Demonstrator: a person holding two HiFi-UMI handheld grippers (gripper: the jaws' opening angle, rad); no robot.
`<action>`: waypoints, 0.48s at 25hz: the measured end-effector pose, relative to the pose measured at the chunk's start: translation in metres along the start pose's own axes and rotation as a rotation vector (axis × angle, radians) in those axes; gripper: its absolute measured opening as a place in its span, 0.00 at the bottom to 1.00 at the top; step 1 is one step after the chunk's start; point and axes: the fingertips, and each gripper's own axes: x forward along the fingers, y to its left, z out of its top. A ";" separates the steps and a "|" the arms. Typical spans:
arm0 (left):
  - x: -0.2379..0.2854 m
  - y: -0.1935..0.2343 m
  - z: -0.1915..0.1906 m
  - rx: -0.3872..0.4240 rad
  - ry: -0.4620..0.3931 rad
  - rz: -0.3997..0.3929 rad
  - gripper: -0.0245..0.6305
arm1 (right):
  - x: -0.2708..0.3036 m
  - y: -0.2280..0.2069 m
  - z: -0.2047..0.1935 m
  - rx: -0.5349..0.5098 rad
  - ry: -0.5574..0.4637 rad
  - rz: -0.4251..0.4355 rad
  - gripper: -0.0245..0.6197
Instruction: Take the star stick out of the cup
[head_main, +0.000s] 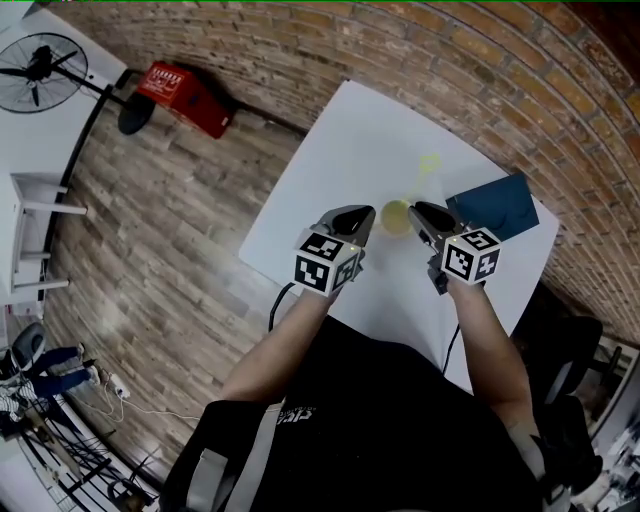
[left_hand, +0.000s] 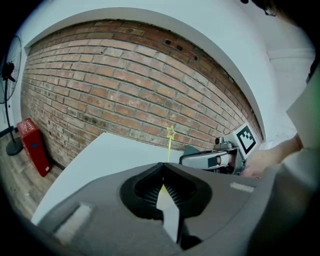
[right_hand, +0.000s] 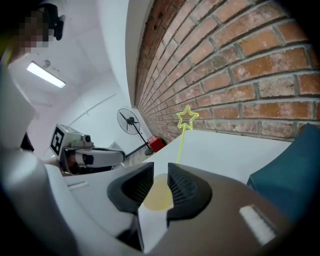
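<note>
A yellow cup stands on the white table. A thin yellow star stick leans out of it toward the far side. My left gripper is just left of the cup, its jaws shut with the tips together. The star stick rises beyond them. My right gripper is at the cup's right side. In the right gripper view its jaws stand open, the cup shows through the gap, and the star stands above, untouched.
A dark blue flat object lies on the table right of the cup, close to my right gripper. A brick wall runs behind the table. On the floor at the left are a red crate and a fan.
</note>
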 end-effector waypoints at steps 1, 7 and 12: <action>0.000 0.002 0.000 0.000 0.002 0.003 0.05 | 0.005 -0.006 -0.002 0.004 0.012 -0.018 0.18; -0.001 0.012 0.004 -0.016 -0.008 0.022 0.05 | 0.027 -0.027 -0.009 0.016 0.059 -0.104 0.28; -0.008 0.012 0.008 -0.019 -0.022 0.016 0.05 | 0.040 -0.030 -0.010 0.027 0.078 -0.117 0.22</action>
